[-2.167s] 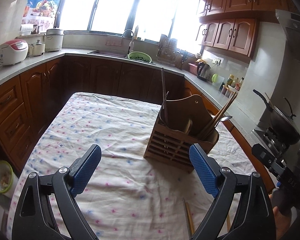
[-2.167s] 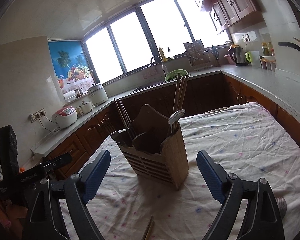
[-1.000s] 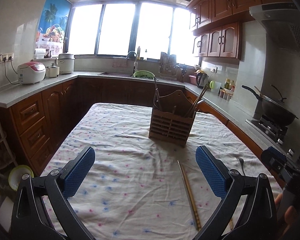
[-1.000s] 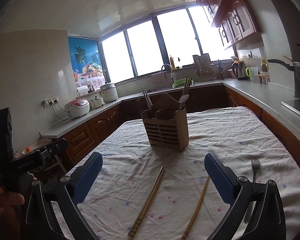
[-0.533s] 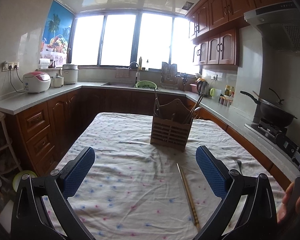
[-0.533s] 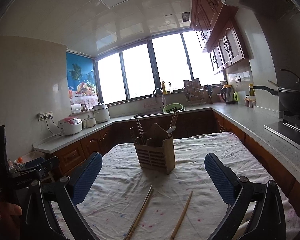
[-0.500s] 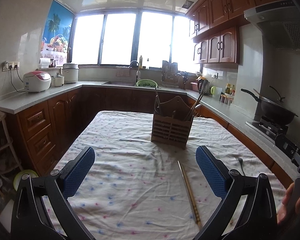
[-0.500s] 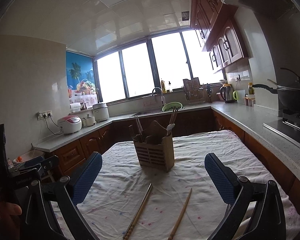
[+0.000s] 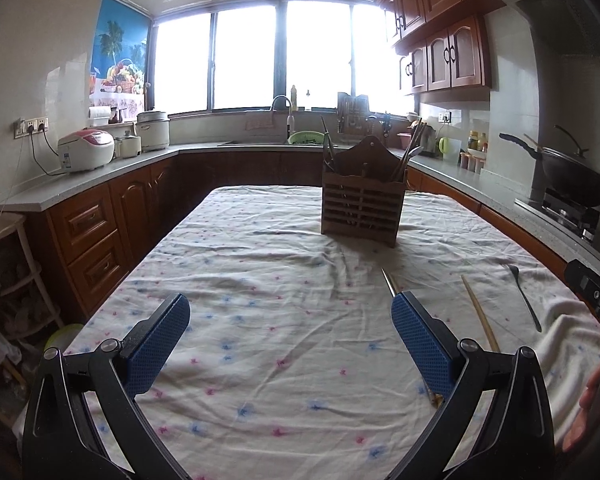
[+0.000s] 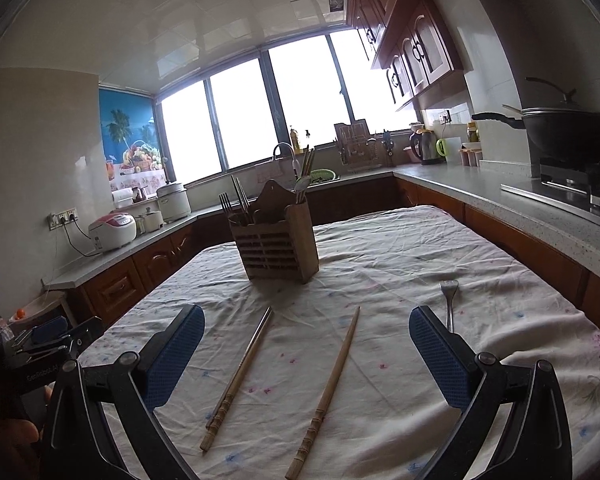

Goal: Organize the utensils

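Observation:
A wooden utensil holder (image 9: 360,206) stands upright on the cloth-covered table (image 9: 260,280), with chopsticks, forks and a spoon in it; it also shows in the right wrist view (image 10: 276,242). On the cloth in front of it lie a pair of chopsticks (image 10: 240,372), a single chopstick (image 10: 328,384) and a metal fork (image 10: 448,304). In the left wrist view the single chopstick (image 9: 480,312) and the fork (image 9: 524,296) lie to the right. My left gripper (image 9: 290,344) is open and empty above the near cloth. My right gripper (image 10: 306,356) is open and empty, over the chopsticks.
Dark wood counters run around the table on three sides. A rice cooker (image 9: 86,154) sits at the left, a sink with a green colander (image 9: 306,138) at the back, a black wok (image 9: 572,176) on the stove at the right.
Both grippers have drawn back from the utensil holder, which now looks smaller and farther. The loose chopsticks and fork have come into view. Both grippers stay open.

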